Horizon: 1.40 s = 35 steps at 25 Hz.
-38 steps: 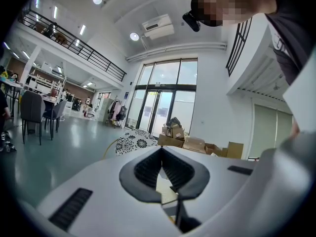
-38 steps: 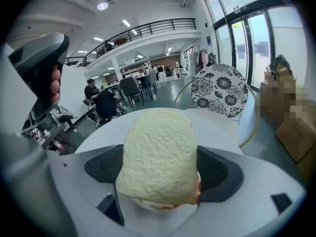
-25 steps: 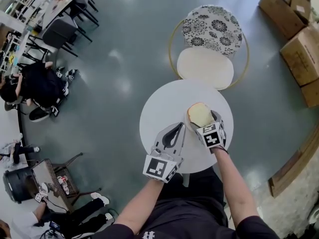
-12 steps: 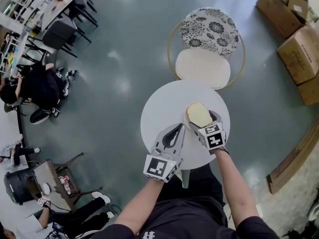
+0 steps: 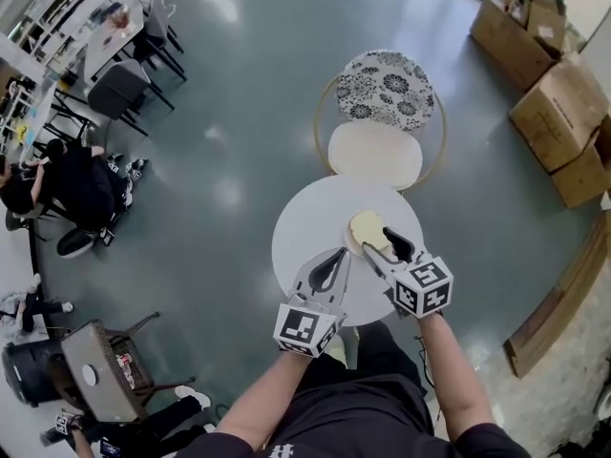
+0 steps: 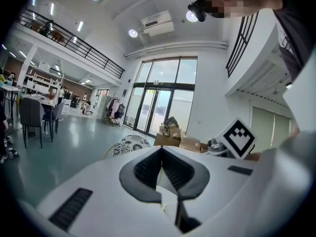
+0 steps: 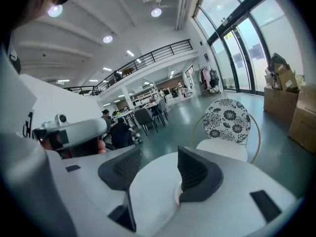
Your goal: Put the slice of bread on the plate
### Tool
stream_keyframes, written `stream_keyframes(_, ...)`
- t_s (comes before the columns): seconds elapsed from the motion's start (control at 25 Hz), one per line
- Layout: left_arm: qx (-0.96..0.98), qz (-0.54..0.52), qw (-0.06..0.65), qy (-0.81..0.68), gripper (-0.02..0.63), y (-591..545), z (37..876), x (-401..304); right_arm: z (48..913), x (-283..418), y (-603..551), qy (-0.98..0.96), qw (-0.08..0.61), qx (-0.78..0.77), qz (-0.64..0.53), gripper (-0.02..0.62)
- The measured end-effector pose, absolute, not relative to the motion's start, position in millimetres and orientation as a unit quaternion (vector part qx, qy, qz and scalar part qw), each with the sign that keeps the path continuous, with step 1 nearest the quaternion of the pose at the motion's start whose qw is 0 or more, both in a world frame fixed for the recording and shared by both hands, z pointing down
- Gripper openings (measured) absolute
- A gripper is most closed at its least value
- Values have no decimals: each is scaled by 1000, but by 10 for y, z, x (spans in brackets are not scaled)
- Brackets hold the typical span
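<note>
A pale slice of bread (image 5: 367,227) lies on a small white plate (image 5: 349,245) on the round white table (image 5: 305,232). My right gripper (image 5: 384,247) hangs above the table just on the near side of the bread, apart from it. Its jaws are closing with nothing between them; in the right gripper view (image 7: 160,154) only the bare tabletop shows in the gap, and the bread is hidden there. My left gripper (image 5: 336,255) hovers to the left of the plate, shut and empty. Its pads meet in the left gripper view (image 6: 161,154).
Behind the table stands a chair with a floral back (image 5: 387,86) and a cream seat (image 5: 374,154). Cardboard boxes (image 5: 544,51) are stacked at the right, and a wooden board (image 5: 558,303) lies on the floor. People sit at the left (image 5: 72,184).
My right gripper has lifted off the bread and drawn back toward me, its jaws narrower than before. The bread stays on the plate. My left gripper has risen a little.
</note>
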<state>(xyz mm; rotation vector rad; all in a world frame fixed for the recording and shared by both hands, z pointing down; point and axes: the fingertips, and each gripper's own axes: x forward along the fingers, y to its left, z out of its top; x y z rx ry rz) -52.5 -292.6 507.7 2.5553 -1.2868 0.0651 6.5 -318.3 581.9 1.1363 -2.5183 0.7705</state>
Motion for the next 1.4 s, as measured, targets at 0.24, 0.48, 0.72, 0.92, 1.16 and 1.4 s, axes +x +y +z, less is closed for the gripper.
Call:
stream_keyframes(0.24,886,31,151,-438,6,-2737,4736,-607,5052,-53,-2976,-877,63,401,256,87)
stream_keyframes(0.48,893,17,153,-424,6,-2597,4375,-652,4557,-169,-2790,-882,27,408,234,28)
stream_keyframes(0.72,898,2,136,-418,6,-2511,4038,-670,4284,-207,-2637,-886,14,411,216,8)
stream_keyframes(0.92,903,-5,126,-411,6,-2356,3823,-676,3995,-283,-2472,-894,1,406,189,6)
stream_keyframes(1.16,910,-18,101,-401,6,-2223,3520,-580,3661,-266,-2380,-900,-10,410,149,6)
stream_keyframes(1.4,912,-26,86,-399,6,-2101,3327,-595,3500,-263,-2260,-901,-16,413,133,6)
